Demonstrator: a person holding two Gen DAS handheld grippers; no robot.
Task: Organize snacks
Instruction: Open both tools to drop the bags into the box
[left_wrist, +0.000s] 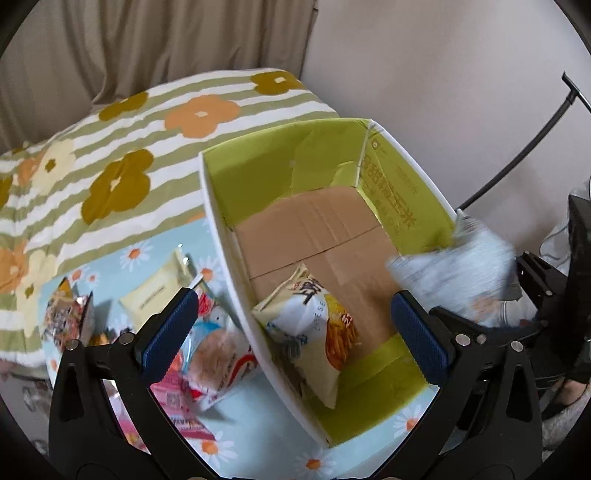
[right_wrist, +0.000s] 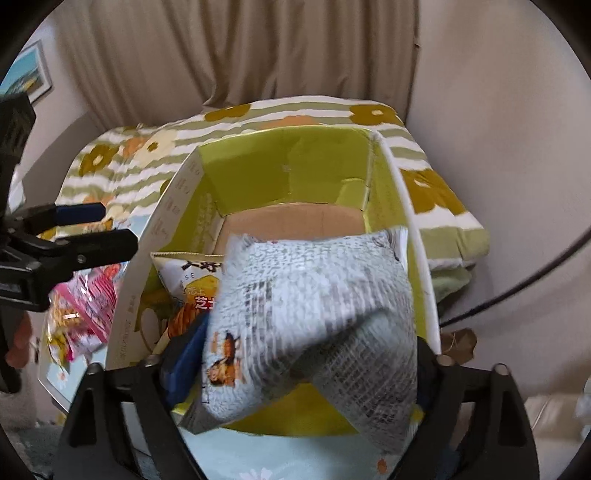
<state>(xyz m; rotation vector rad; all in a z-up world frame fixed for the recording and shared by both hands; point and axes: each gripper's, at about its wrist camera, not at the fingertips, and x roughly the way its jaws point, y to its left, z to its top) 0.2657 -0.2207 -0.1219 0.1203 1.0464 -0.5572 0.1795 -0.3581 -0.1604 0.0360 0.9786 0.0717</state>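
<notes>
Left wrist view: left gripper fingers spread wide, nothing between the pads, poised over the green-lined cardboard box. Cheese snack bag lies on the box floor against its left wall. More snack packets lie outside on the daisy-print cloth.

Right wrist view: right gripper fingers wide apart; grey-printed snack bag, blurred, sits between them above the box; contact with the pads cannot be told.
</notes>
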